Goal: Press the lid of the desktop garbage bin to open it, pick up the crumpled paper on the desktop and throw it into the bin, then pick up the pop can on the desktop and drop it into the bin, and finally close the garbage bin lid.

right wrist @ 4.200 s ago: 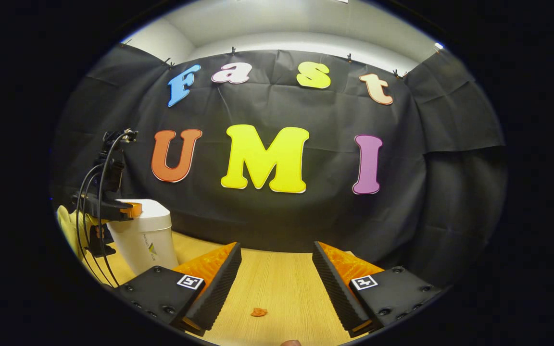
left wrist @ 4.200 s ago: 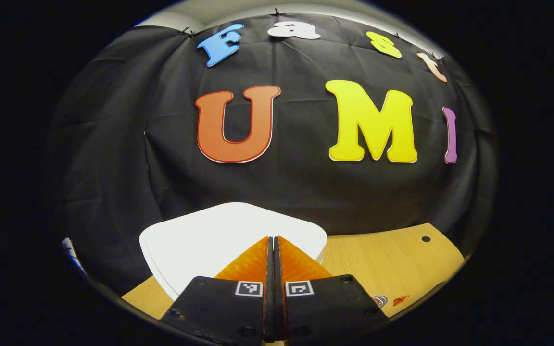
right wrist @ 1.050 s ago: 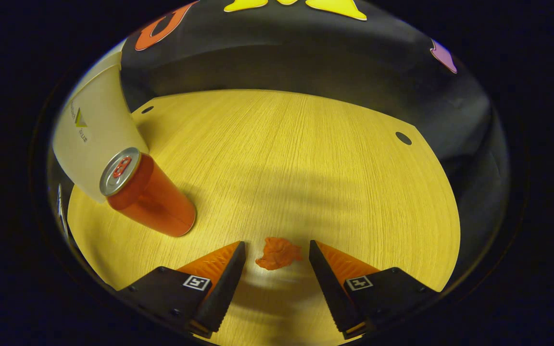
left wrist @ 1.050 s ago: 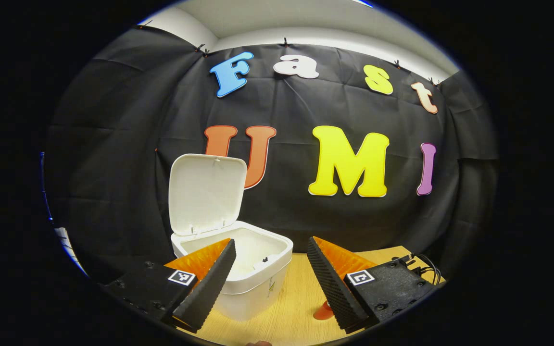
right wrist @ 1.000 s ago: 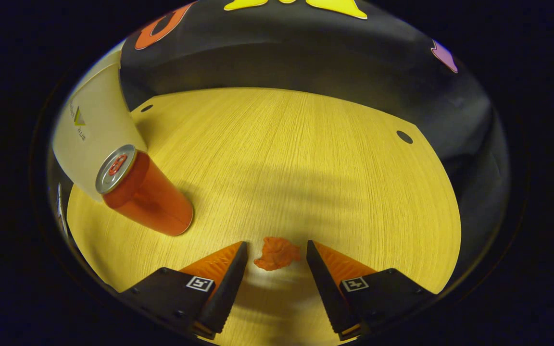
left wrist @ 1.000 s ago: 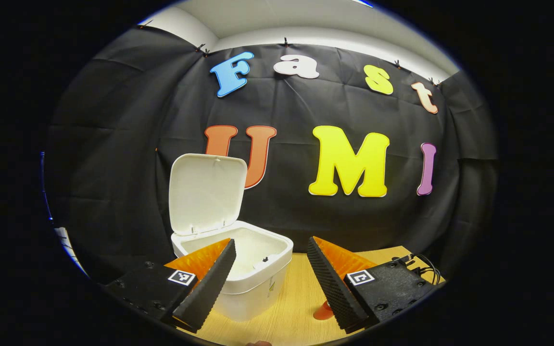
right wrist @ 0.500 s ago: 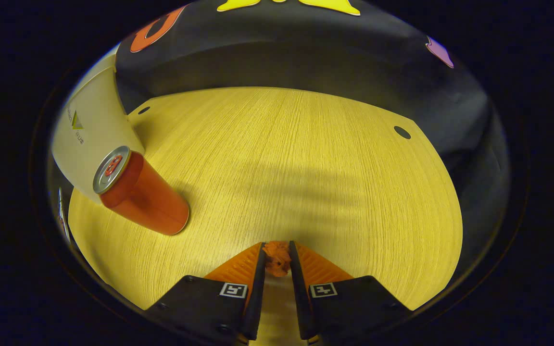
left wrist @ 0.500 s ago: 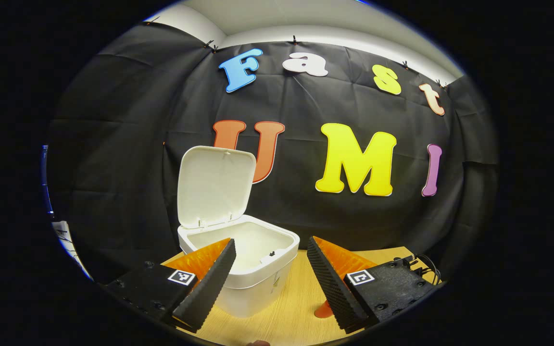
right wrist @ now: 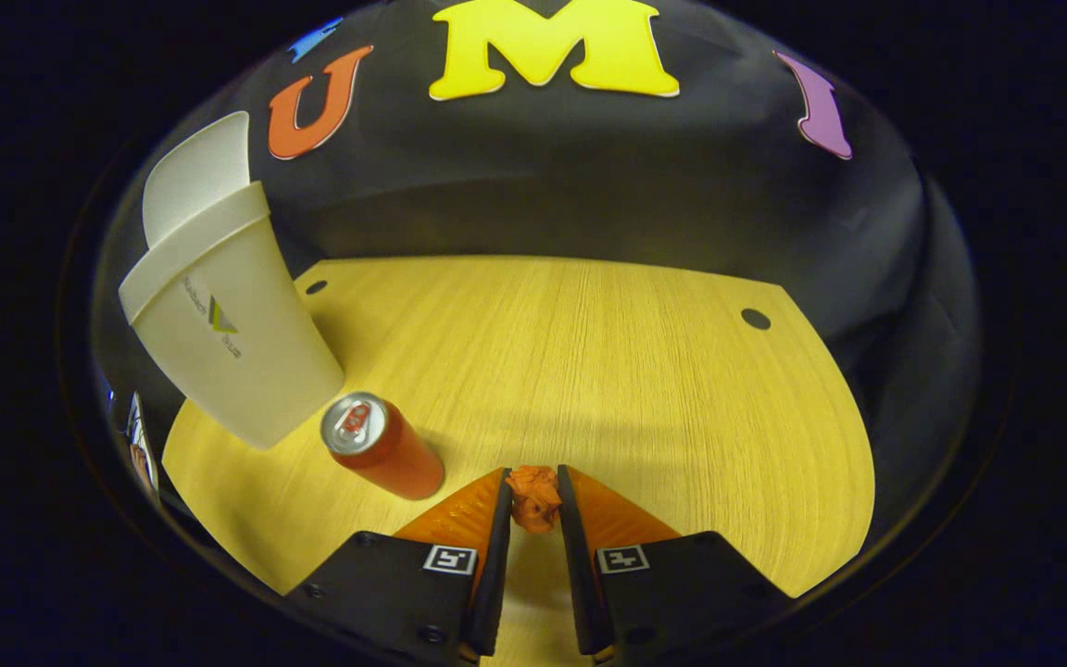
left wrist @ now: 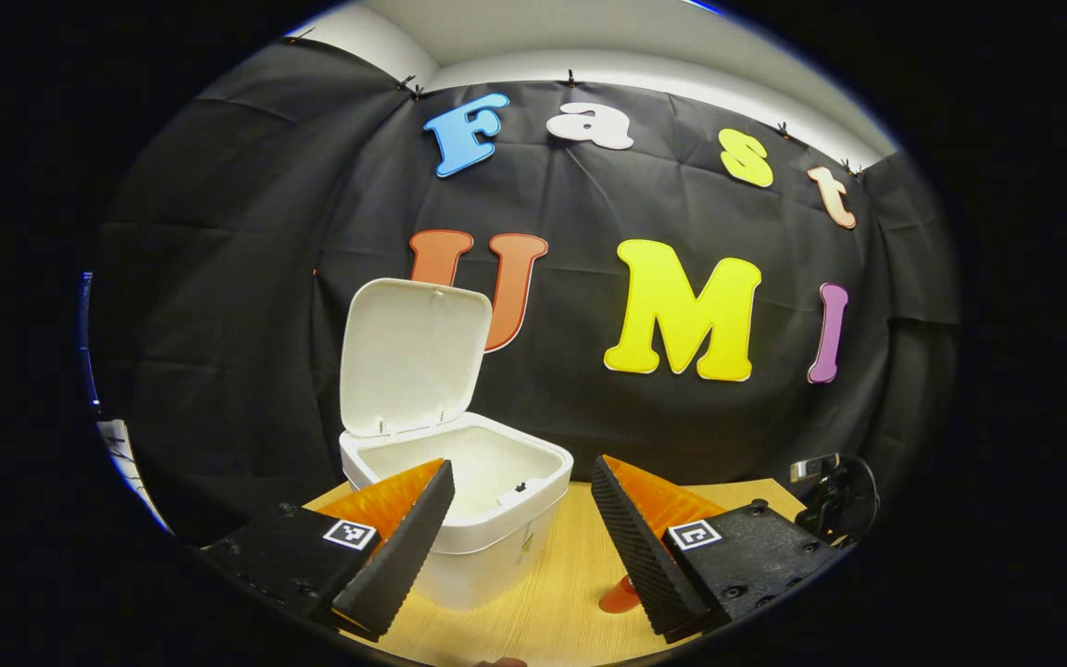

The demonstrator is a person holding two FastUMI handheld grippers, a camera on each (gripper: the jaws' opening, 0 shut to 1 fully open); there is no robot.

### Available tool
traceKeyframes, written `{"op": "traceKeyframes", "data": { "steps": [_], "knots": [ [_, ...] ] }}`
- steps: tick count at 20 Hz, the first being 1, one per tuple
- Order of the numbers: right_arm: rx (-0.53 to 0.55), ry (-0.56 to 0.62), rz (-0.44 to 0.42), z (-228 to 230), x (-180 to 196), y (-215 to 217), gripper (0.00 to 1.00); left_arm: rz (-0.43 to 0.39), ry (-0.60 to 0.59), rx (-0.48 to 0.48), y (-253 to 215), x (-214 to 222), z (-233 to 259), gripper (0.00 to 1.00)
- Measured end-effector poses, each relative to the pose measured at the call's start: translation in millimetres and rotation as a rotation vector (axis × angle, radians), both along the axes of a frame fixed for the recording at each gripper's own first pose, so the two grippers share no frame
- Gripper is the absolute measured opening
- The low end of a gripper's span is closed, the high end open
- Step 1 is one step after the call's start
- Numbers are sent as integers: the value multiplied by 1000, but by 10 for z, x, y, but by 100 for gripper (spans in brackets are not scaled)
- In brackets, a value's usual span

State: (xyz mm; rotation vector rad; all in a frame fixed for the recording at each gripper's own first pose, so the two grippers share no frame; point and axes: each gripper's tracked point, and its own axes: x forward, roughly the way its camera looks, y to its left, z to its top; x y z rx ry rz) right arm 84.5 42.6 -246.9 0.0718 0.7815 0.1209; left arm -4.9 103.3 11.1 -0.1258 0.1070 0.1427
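Right tongs (right wrist: 531,505) now clamped on the crumpled paper (right wrist: 533,496), both fingers pressing it; a second ago the fingers stood wide with the wad lying loose between them on the counter (right wrist: 589,371). Since the clamp the camera has pulled up and back: pop can (right wrist: 381,445) and garbage bin (right wrist: 228,352) look smaller and farther, so the paper reads as lifted clear, though contact with the wood cannot be confirmed. Judgement: pick done, carry to the bin comes next. Left tongs (left wrist: 520,528) spread open, empty, hovering in front of the bin (left wrist: 487,528), barely shifted. The left gripper view looks into the bin's mouth, lid (left wrist: 415,357) standing upright and the inside bare; the right gripper view gives the bin's outer wall and the raised lid edge-on. The right gripper view has the can upright just beside the bin, near the held paper.
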Motion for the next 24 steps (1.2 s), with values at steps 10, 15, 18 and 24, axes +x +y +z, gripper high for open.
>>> {"op": "traceKeyframes", "data": {
  "steps": [10,15,18,24],
  "knots": [
    [84,-308,98,1579,263,781,32,-5,-14,14,222,-101,100,98],
    [108,-403,175,2109,377,1341,32,-3,-26,23,416,-161,178,98],
    [142,-437,221,2323,445,1665,32,-4,-29,38,548,-206,217,98],
    [232,-450,318,2537,538,2345,32,-25,-27,36,747,-245,210,98]
  ]
}}
